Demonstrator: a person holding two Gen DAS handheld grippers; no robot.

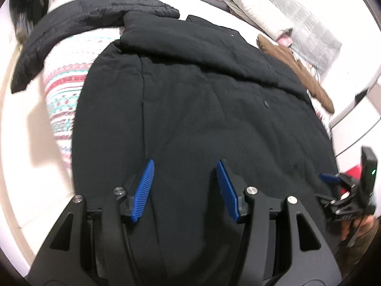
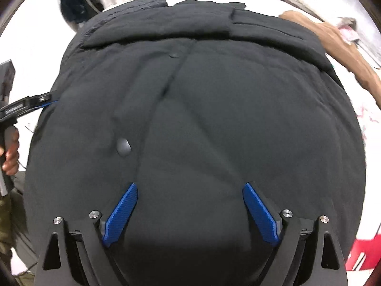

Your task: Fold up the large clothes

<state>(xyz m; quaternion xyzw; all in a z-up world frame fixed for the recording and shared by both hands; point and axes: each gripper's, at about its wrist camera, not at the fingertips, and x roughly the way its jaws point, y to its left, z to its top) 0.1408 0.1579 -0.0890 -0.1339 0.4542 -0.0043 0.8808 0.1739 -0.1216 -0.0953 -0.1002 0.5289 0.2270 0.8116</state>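
Note:
A large black padded coat [image 1: 202, 100] lies spread on the bed; one sleeve [image 1: 71, 28] stretches out to the far left, the other is folded across the chest. It fills the right wrist view [image 2: 202, 109], with a snap button [image 2: 123, 146] on its front. My left gripper [image 1: 185, 164] is open and empty just above the coat's near part. My right gripper [image 2: 190, 186] is open and empty above the coat's lower front. The right gripper also shows in the left wrist view [image 1: 343, 190] at the coat's right edge.
A patterned red-and-teal bedspread [image 1: 64, 88] covers the bed. A brown garment [image 1: 297, 71] lies right of the coat. Pillows and folded blankets [image 1: 262, 4] are stacked at the far right. A dark object [image 2: 76, 0] stands beyond the bed at the far left.

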